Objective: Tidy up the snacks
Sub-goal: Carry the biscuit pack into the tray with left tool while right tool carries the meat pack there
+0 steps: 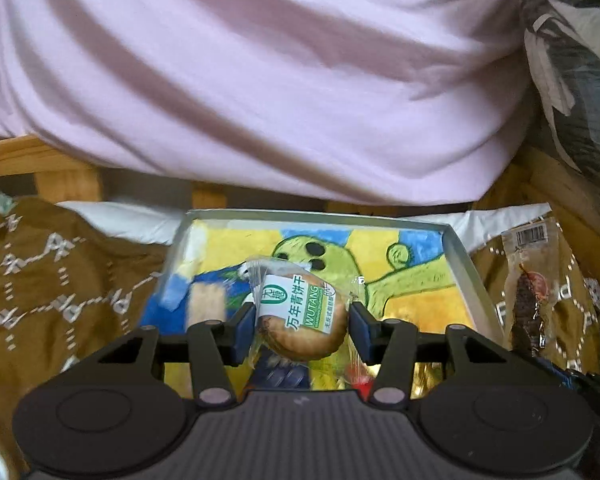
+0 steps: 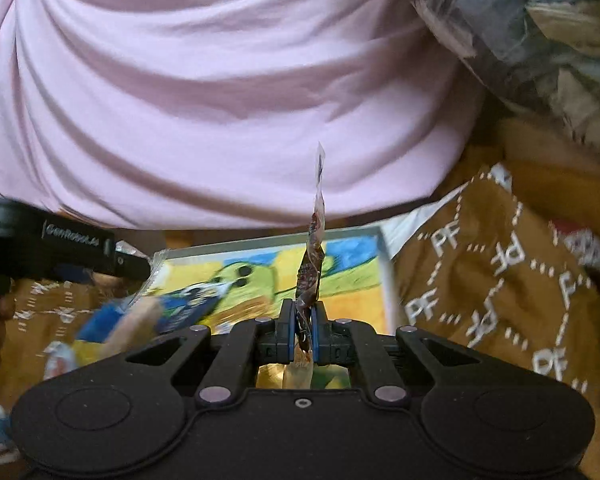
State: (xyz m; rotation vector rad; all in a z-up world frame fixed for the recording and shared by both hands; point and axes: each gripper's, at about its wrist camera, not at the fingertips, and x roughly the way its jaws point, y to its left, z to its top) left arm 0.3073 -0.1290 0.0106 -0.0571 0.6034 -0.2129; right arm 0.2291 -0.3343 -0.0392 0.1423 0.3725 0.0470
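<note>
My left gripper [image 1: 302, 326] is shut on a round brown biscuit in a clear wrapper with a white and green label [image 1: 300, 312]. It hangs over a shallow grey tray [image 1: 462, 252] whose floor bears a yellow, green and blue drawing. My right gripper [image 2: 304, 328] is shut on a thin clear snack packet with dark reddish contents [image 2: 314, 264]. That packet stands upright, edge-on, above the tray's near right part [image 2: 384, 268]. In the right wrist view the left gripper [image 2: 136, 266] shows at the left, over the tray's left edge.
A person in a pink shirt [image 1: 280, 80] sits close behind the tray. Brown cloth with white letters [image 1: 60, 280] lies on both sides. A clear packet with a barcode [image 1: 530, 292] rests on the cloth to the right. A blue packet [image 1: 172, 300] and a gold foil item [image 1: 428, 376] lie in the tray.
</note>
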